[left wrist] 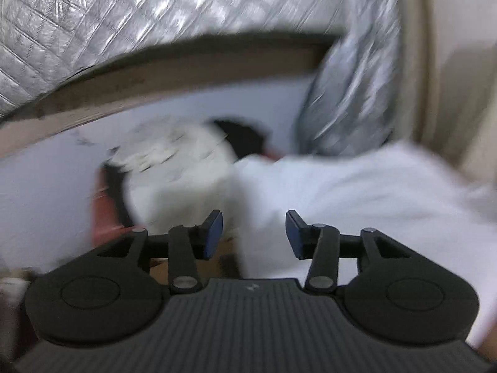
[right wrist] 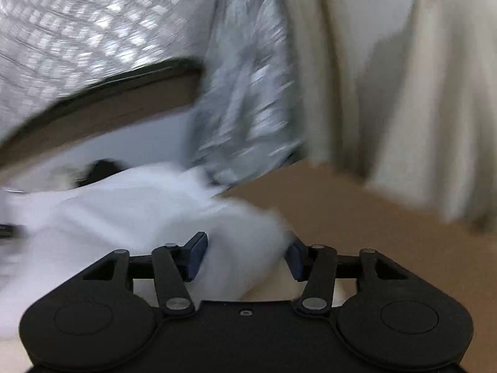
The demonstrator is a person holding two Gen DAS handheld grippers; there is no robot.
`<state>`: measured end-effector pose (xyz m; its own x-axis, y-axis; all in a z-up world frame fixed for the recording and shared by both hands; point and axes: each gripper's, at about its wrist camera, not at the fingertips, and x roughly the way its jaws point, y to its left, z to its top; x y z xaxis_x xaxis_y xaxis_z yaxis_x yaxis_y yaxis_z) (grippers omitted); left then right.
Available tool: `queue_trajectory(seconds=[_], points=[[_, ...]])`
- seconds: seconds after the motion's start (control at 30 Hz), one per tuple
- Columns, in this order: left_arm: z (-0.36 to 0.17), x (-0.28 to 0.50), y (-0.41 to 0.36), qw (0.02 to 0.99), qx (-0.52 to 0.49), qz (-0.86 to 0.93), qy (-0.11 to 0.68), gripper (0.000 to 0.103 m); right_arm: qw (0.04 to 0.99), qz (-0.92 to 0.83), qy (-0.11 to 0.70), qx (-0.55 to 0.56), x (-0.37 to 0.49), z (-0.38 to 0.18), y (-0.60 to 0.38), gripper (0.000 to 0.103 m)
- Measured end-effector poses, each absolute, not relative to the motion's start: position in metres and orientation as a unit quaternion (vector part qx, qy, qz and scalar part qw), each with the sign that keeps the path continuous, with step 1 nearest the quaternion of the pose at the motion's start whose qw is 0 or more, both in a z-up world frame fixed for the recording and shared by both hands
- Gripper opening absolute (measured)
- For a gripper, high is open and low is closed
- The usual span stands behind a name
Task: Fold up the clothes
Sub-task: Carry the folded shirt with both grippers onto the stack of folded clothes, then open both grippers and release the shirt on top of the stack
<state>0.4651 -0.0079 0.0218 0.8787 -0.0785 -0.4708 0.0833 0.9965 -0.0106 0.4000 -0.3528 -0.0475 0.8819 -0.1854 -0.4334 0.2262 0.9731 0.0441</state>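
A white garment (left wrist: 357,192) lies in a heap in front of both grippers; it also shows in the right wrist view (right wrist: 130,205). My left gripper (left wrist: 254,234) is open, its blue pads apart over the garment's left edge. My right gripper (right wrist: 247,256) is open, with the garment's right end between its pads. Both views are motion-blurred. A second whitish patterned cloth (left wrist: 174,168) lies further left, partly over a dark item (left wrist: 245,138).
A silver quilted cover (left wrist: 93,31) hangs behind, with a brown ledge (left wrist: 186,65) below it and a quilted fold (left wrist: 351,93) at right. A red object (left wrist: 104,205) sits at left. Brown surface (right wrist: 357,217) and cream curtain (right wrist: 419,93) lie to the right.
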Motion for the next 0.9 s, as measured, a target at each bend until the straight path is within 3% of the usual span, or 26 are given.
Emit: queue_trajectory(seconds=[0.1, 0.23, 0.3, 0.4, 0.5, 0.6, 0.9], points=[[0.028, 0.447, -0.007, 0.967, -0.035, -0.102, 0.232, 0.049, 0.981, -0.089, 0.172, 0.026, 0.38, -0.038, -0.351, 0.058], [0.015, 0.45, -0.037, 0.944, 0.017, -0.165, 0.285, 0.05, 0.992, 0.02, 0.126, 0.005, 0.359, -0.034, -0.325, 0.059], [-0.001, 0.457, -0.052, 0.929, 0.04, -0.156, 0.333, 0.05, 0.989, 0.061, 0.135, -0.005, 0.36, -0.038, -0.309, 0.063], [-0.019, 0.453, -0.052, 0.929, 0.034, -0.138, 0.342, 0.051, 0.98, 0.084, 0.178, -0.041, 0.38, -0.056, -0.287, 0.077], [-0.03, 0.451, -0.046, 0.929, 0.017, -0.135, 0.345, 0.052, 0.978, 0.071, 0.193, -0.02, 0.395, -0.09, -0.295, 0.082], [-0.032, 0.447, -0.049, 0.933, 0.025, -0.134, 0.334, 0.052, 0.976, 0.089, 0.189, 0.064, 0.401, -0.107, -0.32, 0.083], [-0.022, 0.414, -0.069, 0.949, 0.047, -0.051, 0.309, 0.06, 0.978, 0.015, 0.2, 0.063, 0.364, -0.094, -0.322, 0.086]])
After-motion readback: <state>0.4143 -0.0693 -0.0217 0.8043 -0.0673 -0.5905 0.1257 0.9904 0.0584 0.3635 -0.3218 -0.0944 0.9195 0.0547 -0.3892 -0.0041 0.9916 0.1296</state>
